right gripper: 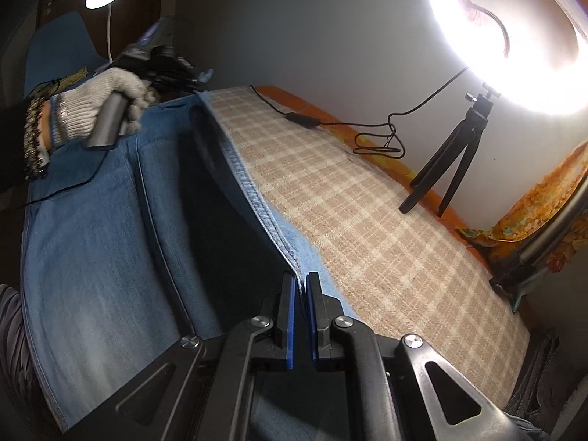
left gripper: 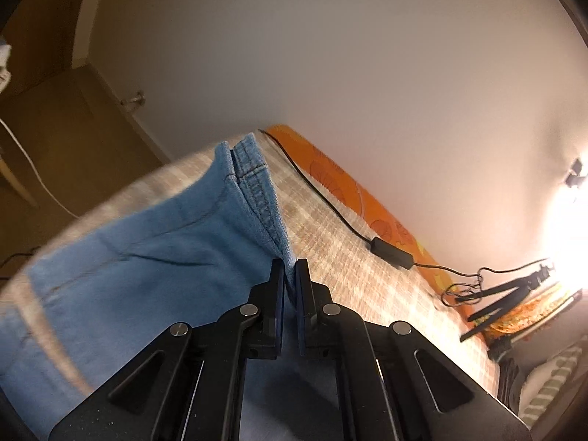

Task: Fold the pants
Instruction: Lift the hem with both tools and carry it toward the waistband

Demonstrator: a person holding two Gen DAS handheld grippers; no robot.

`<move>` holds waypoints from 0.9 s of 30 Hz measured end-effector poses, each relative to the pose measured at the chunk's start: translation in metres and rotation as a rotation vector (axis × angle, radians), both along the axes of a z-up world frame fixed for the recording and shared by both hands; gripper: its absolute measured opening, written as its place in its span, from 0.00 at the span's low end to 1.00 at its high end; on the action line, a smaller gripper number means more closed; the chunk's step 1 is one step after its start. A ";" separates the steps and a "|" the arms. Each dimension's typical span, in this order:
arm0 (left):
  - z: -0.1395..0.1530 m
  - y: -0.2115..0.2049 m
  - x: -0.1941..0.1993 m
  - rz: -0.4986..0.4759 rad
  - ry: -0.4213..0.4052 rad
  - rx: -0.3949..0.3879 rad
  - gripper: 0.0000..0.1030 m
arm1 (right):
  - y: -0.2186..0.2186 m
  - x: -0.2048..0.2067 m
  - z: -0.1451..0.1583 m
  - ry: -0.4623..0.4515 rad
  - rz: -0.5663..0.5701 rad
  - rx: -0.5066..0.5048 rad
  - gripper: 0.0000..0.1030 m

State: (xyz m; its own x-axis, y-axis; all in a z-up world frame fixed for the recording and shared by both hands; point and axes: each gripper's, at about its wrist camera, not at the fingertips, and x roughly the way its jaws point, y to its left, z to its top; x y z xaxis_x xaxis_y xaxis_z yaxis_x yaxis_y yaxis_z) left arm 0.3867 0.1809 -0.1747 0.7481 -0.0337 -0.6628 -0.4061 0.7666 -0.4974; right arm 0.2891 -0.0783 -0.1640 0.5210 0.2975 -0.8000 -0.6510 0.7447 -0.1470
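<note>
Light blue denim pants point(left gripper: 154, 257) lie over a beige plaid bed cover point(left gripper: 367, 257). My left gripper point(left gripper: 289, 268) is shut on the pants' stitched edge, and the cloth rises from the bed to its pads. In the right wrist view my right gripper point(right gripper: 300, 283) is shut on the same stitched edge of the pants point(right gripper: 95, 228), farther along. That view also shows the left gripper point(right gripper: 161, 62) at the far end, held by a hand in a white knit glove point(right gripper: 106, 92). The edge runs taut between the two grippers.
A black cable with an inline switch point(left gripper: 391, 253) lies on the bed cover point(right gripper: 367, 202) beside an orange patterned sheet point(left gripper: 352, 191). A ring light point(right gripper: 514, 36) on a small black tripod point(right gripper: 452, 158) stands at the right. A wooden door point(left gripper: 73, 128) is at the left.
</note>
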 end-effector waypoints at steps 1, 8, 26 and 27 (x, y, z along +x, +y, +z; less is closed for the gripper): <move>0.005 0.003 -0.008 -0.002 -0.009 0.004 0.04 | 0.000 -0.001 0.003 -0.004 -0.003 0.003 0.03; 0.032 0.007 -0.066 -0.001 -0.055 0.040 0.04 | 0.008 -0.020 0.020 -0.024 0.000 0.004 0.03; -0.035 0.018 -0.194 0.091 -0.042 -0.130 0.04 | 0.020 -0.098 0.018 0.035 0.062 -0.078 0.03; -0.040 0.022 -0.197 0.106 -0.045 -0.153 0.04 | 0.022 -0.101 0.016 0.038 0.063 -0.088 0.03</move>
State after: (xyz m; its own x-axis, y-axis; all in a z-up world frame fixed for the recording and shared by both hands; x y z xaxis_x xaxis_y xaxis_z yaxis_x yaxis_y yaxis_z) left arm 0.1898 0.2025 -0.2144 0.7813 -0.0510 -0.6220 -0.4554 0.6349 -0.6241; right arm 0.1881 -0.0567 -0.1478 0.4725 0.2562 -0.8433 -0.7024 0.6875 -0.1846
